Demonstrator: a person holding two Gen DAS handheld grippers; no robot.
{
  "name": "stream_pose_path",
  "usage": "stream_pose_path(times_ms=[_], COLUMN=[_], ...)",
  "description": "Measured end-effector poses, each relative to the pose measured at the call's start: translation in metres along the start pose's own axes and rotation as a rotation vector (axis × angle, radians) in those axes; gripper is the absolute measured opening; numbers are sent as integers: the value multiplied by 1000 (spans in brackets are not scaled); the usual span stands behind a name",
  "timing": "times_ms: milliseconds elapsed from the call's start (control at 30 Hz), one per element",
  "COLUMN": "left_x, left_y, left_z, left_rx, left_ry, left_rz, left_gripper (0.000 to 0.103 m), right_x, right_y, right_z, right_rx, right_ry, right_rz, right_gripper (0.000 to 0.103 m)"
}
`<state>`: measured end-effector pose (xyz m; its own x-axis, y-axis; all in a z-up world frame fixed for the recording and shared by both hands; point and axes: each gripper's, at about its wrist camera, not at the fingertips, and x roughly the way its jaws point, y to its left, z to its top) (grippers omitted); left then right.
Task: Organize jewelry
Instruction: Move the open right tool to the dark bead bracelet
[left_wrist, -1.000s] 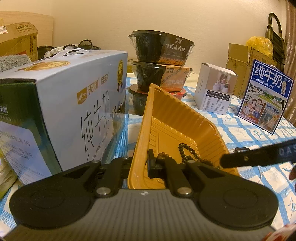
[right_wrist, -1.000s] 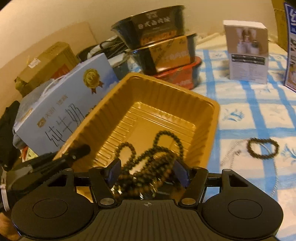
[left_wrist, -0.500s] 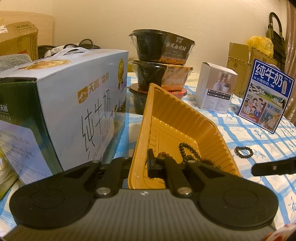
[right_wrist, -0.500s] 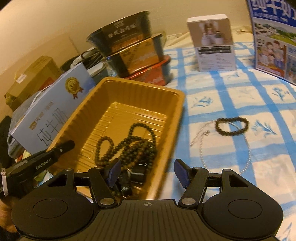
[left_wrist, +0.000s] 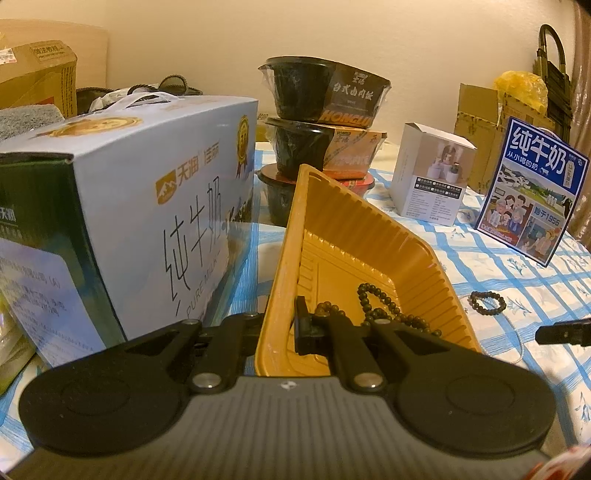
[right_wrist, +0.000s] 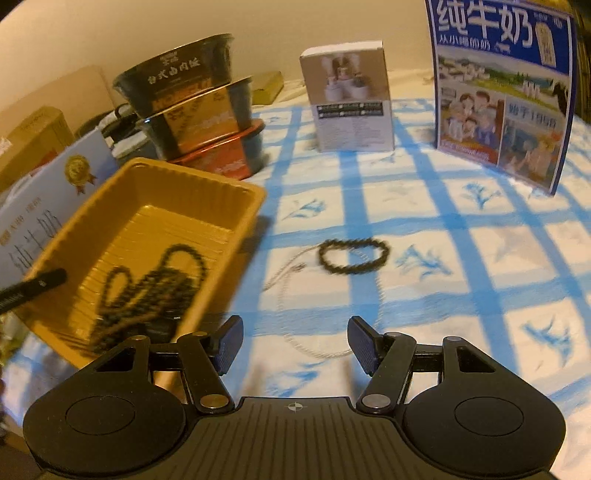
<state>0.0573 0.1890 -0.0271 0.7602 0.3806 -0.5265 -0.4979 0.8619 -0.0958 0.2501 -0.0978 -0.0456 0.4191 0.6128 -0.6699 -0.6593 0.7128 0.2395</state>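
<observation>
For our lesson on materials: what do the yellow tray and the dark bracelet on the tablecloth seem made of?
Yellow tray: likely thin moulded plastic, slightly glossy, with ribbed walls. Dark bracelet: small round beads, maybe wood or stone; too blurred to tell.

Bare tablecloth (right_wrist: 461, 258) around bracelet (right_wrist: 352, 252), tray wall (right_wrist: 236, 236) close left

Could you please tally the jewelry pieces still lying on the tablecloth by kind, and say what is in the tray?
Dark bead bracelet on the cloth: 1
Pale thin chain necklace on the cloth: 1
Total on the cloth: 2
Dark bead strands in the yellow tray: a tangled heap, number of pieces not clear.
</observation>
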Motion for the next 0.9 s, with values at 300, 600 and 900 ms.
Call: stream_pose_path(times_ms=[300,600,900], left_x=[0,2,3], left_y=[1,2,3], left_z=[-1,0,0], left_rx=[-3,-9,-14], left_ry=[5,15,21], left_rz=[0,0,0], left_gripper=[6,6,6], right_x=[17,47,89], right_y=[-8,-14,-19], right_z=[11,22,34], right_rx=[-152,-226,-295], right_ry=[-23,0,30], right_rz=[21,54,41], right_gripper=[47,30,22])
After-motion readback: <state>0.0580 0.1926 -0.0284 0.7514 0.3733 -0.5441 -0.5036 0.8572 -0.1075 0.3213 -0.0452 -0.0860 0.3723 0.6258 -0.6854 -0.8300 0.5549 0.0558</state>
